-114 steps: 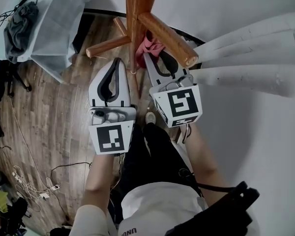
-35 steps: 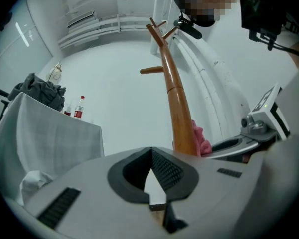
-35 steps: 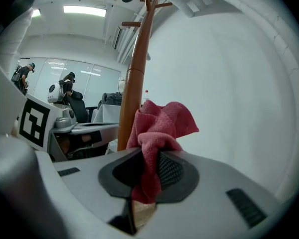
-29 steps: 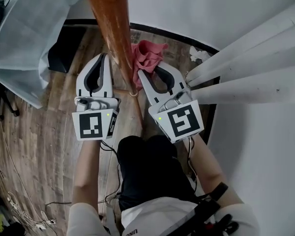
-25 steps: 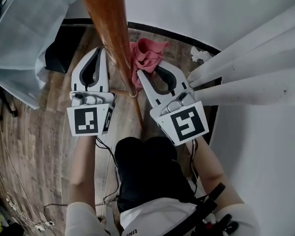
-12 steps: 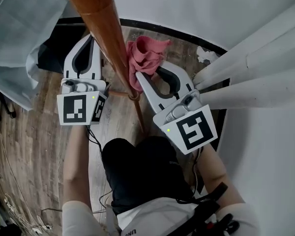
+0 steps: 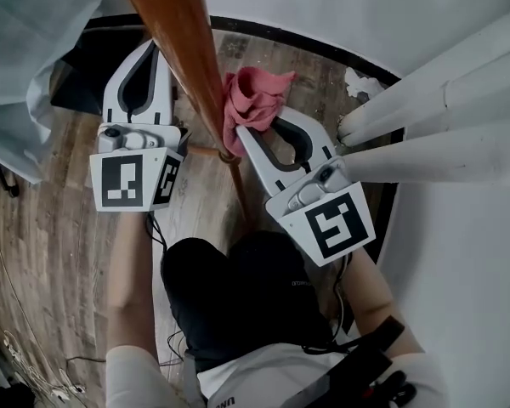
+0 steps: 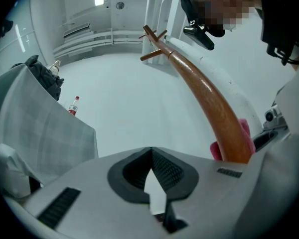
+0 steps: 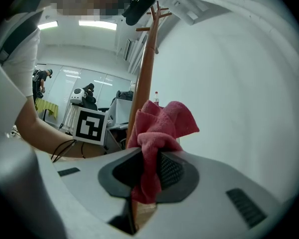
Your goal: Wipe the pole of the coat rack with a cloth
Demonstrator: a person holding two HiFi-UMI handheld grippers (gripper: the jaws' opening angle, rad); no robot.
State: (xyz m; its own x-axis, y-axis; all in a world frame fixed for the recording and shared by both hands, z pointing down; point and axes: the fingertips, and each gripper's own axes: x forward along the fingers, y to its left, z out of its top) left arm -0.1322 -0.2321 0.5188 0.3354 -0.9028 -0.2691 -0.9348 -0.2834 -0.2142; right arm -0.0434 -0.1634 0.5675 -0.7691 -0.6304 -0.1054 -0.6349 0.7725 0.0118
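The brown wooden pole (image 7: 183,41) of the coat rack slants down through the head view between my two grippers. A crumpled red cloth (image 7: 253,96) rests against the pole's right side, and my right gripper (image 7: 243,131) is shut on it. In the right gripper view the cloth (image 9: 162,121) bulges out of the right gripper (image 9: 152,156) beside the pole (image 9: 142,68). My left gripper (image 7: 150,45) is left of the pole, shut and holding nothing. The left gripper view shows the left gripper (image 8: 151,151), the pole (image 8: 204,91) arching past on the right, and a bit of cloth (image 8: 245,131) behind it.
White curtain folds (image 7: 442,100) hang at the right. A table draped in pale grey fabric (image 7: 25,32) stands at the left, with a red-capped bottle (image 8: 73,105) on it. A crumpled paper (image 7: 361,82) lies on the wooden floor. A rack leg strut (image 7: 206,150) joins the pole low down.
The left gripper has drifted left and away from the pole. The right gripper has kept the cloth against the pole, shifting only slightly along it.
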